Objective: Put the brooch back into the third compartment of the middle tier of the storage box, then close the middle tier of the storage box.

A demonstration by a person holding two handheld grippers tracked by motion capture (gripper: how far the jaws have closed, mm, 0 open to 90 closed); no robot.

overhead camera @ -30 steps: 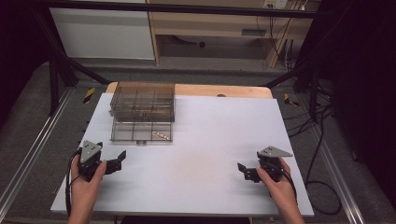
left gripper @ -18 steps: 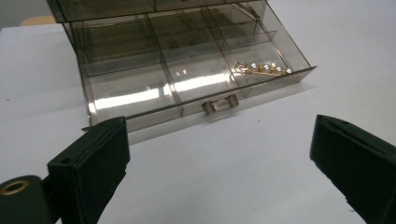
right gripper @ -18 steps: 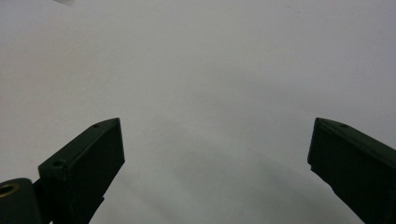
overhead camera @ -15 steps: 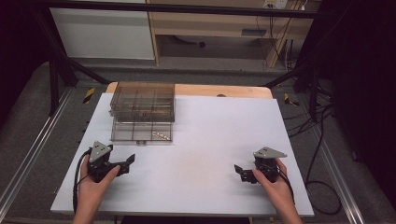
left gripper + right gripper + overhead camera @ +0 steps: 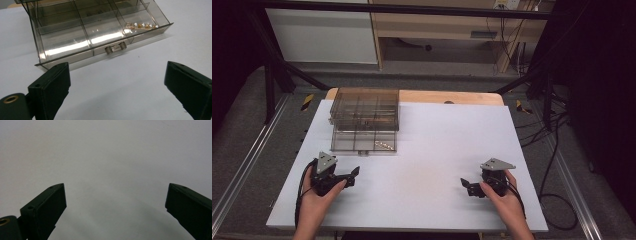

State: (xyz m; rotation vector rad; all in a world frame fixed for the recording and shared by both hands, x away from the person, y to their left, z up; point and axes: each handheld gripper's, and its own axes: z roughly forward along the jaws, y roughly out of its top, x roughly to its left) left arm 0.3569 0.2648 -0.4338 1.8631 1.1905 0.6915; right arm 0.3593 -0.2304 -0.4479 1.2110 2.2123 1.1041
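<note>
Both tongs gape, released: left tongs [image 5: 350, 176] face my drawer box [image 5: 364, 120] at one o'clock; right tongs [image 5: 467, 186] hover over counter [image 5: 447, 145].

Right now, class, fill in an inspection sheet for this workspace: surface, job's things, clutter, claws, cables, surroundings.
Surface: white table top, bare in the middle.
Job's things: clear drawer box, bottom drawer pulled out; small gold parts in one front compartment; handle free.
Clutter: nothing seen.
Claws: left claw open, aimed at the drawer, apart from it; right claw open over bare table.
Cables: black leads on the floor to the right.
Surroundings: dark frame, wooden shelving behind.
</note>
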